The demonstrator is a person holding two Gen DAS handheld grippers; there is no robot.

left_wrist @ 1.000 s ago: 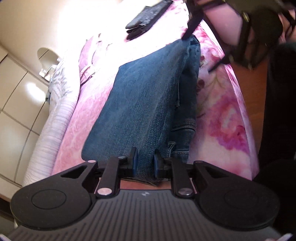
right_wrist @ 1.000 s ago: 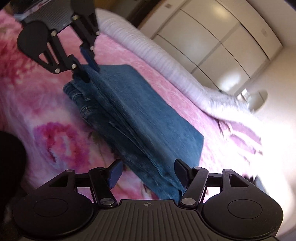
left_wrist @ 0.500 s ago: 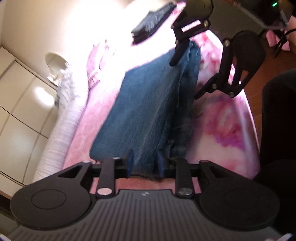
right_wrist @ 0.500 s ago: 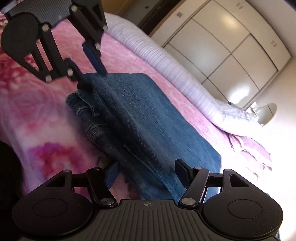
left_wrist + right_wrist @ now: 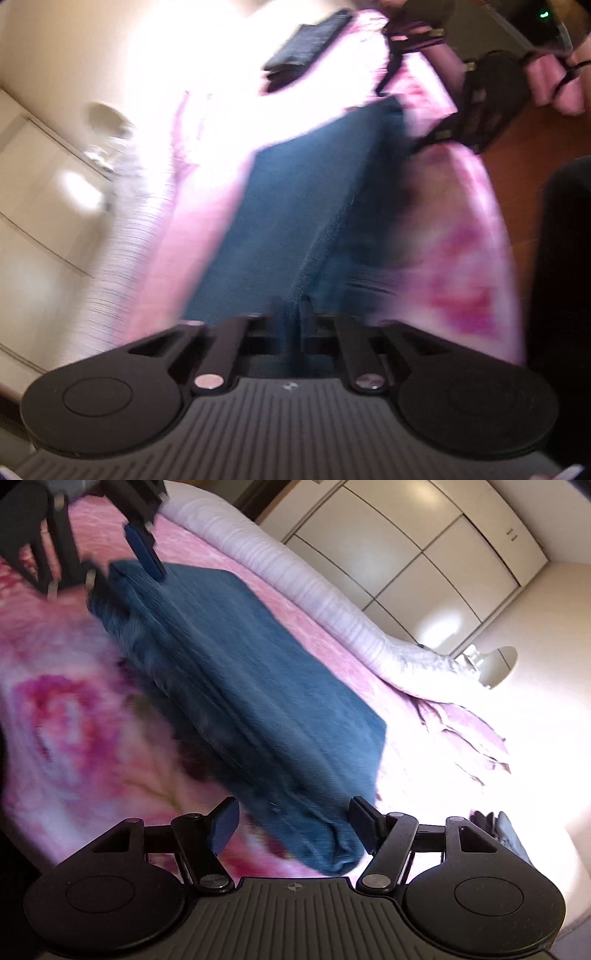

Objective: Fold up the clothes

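Observation:
Folded blue jeans (image 5: 317, 206) lie on a pink floral bedspread (image 5: 461, 266). My left gripper (image 5: 293, 314) is shut on the near end of the jeans. In the right wrist view the jeans (image 5: 251, 686) stretch away from me, with the left gripper (image 5: 122, 565) clamped on their far end. My right gripper (image 5: 293, 823) is open, its fingers on either side of the near folded end of the jeans. The left wrist view is blurred and shows the right gripper (image 5: 406, 110) at the far end.
A dark folded garment (image 5: 306, 44) lies farther up the bed. A pale striped duvet (image 5: 303, 576) runs along the bed's far side, with white wardrobe doors (image 5: 417, 554) behind. Wooden floor (image 5: 517, 147) lies beside the bed.
The right gripper has slid back along the jeans, so their folded end now sits between its open fingers. The left gripper has stayed shut on the jeans and both views have swung.

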